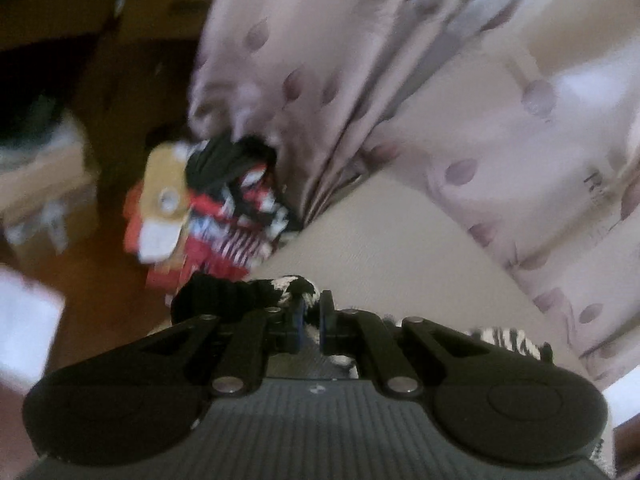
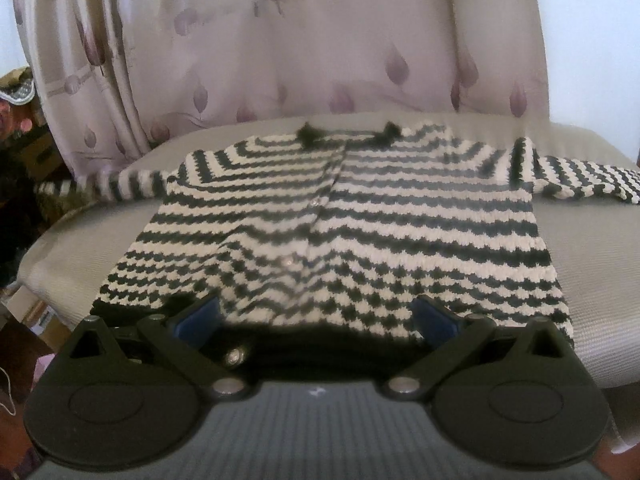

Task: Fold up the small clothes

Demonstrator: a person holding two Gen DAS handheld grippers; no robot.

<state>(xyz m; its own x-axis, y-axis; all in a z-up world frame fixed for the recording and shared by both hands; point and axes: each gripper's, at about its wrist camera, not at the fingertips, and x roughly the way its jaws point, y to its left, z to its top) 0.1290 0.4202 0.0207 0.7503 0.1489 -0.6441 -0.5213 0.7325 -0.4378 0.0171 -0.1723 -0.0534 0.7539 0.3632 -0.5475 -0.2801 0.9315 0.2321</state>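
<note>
Beige cushion (image 2: 600,248) is carrying the striped cardigan (image 2: 360,216), lying flat mid-surface, sleeves reaching both side edges. Right gripper (image 2: 318,316) is sitting spread wide over the hem at the front edge. Left gripper (image 1: 314,316) is pinching the sleeve cuff (image 1: 256,290) at the left edge.

A: How does the left gripper (image 1: 314,312) stand?
B: Its two black fingers are drawn almost together, blue pads (image 1: 299,316) pinching a bunch of striped knit. It angles downward.

A: And the right gripper (image 2: 318,320)?
B: Its jaws are spread wide, blue pads (image 2: 199,318) far apart, fingers pointing forward and tilted down. Nothing is pressed between the pads.
</note>
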